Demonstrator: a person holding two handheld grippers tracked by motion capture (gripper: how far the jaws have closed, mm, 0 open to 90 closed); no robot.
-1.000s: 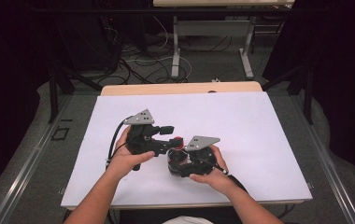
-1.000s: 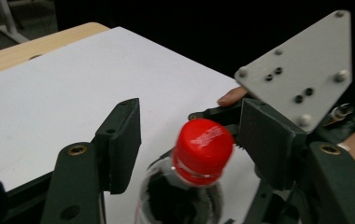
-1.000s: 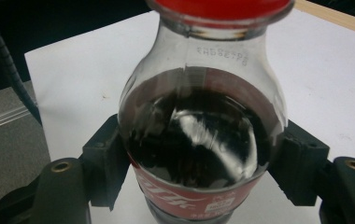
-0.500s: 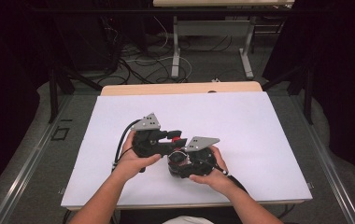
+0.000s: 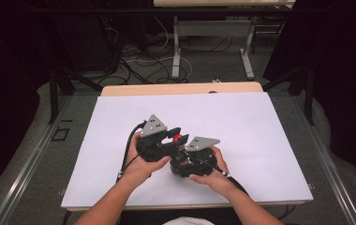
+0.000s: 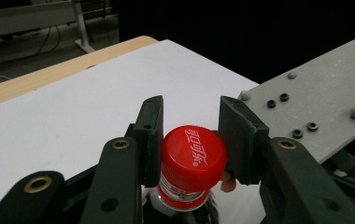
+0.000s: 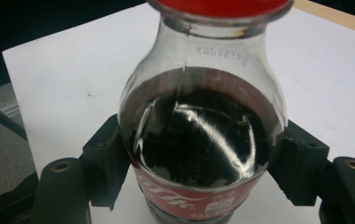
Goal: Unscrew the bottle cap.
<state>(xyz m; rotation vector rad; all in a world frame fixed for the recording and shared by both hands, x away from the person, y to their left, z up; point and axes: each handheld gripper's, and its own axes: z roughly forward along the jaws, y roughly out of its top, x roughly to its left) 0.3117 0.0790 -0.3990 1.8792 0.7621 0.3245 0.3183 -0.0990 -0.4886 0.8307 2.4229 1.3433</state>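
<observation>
1. Right gripper (image 7: 199, 186) clamps bottle (image 7: 199, 135) body, above white table (image 5: 260, 122).
2. Left gripper (image 6: 192, 140) pinches red cap (image 6: 193, 151).
3. May slip off cap under weak grip; may spill if bottle tilts.

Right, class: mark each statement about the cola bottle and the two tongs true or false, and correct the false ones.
1. The right tongs grip the cola bottle around its body. True.
2. The bottle's cap is blue. False: it is red.
3. The left tongs are shut on the cap. True, the pads sit on either side of it.
4. The bottle is empty. False: dark drink fills it up to the shoulder.
5. The work happens over a white sheet on the table. True.
6. The cap lies loose on the sheet. False: it sits on the bottle's neck.
</observation>
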